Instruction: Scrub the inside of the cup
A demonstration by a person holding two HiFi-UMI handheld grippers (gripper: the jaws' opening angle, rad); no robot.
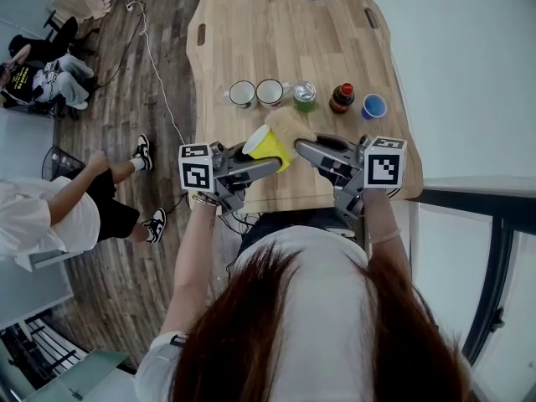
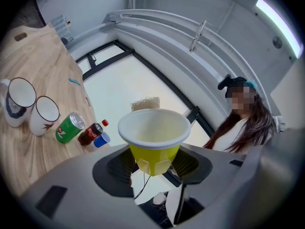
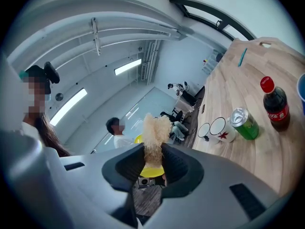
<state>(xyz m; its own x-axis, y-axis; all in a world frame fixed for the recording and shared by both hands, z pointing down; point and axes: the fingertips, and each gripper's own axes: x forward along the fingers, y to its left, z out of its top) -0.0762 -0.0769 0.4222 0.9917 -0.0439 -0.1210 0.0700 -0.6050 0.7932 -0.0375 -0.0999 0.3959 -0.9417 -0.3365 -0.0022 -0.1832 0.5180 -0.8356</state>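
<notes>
Gripping a yellow paper cup (image 2: 153, 132) by its base, the left gripper (image 2: 153, 164) tips its mouth toward the right gripper (image 3: 152, 164), whose jaws are clamped on a tan fibrous sponge (image 3: 155, 131). The cup hangs over the near edge of the wooden table (image 1: 276, 23). Its white inside looks empty, and the sponge sits just past the rim. To scrub well, probably steady the cup, push the sponge to the bottom, and twist it against the wall. Farther off stand two white mugs (image 1: 243, 95) that look empty, a green can (image 1: 304, 96), a cola bottle (image 1: 341, 100) of dark drink, and a blue cup (image 1: 373, 106) whose contents are unclear.
</notes>
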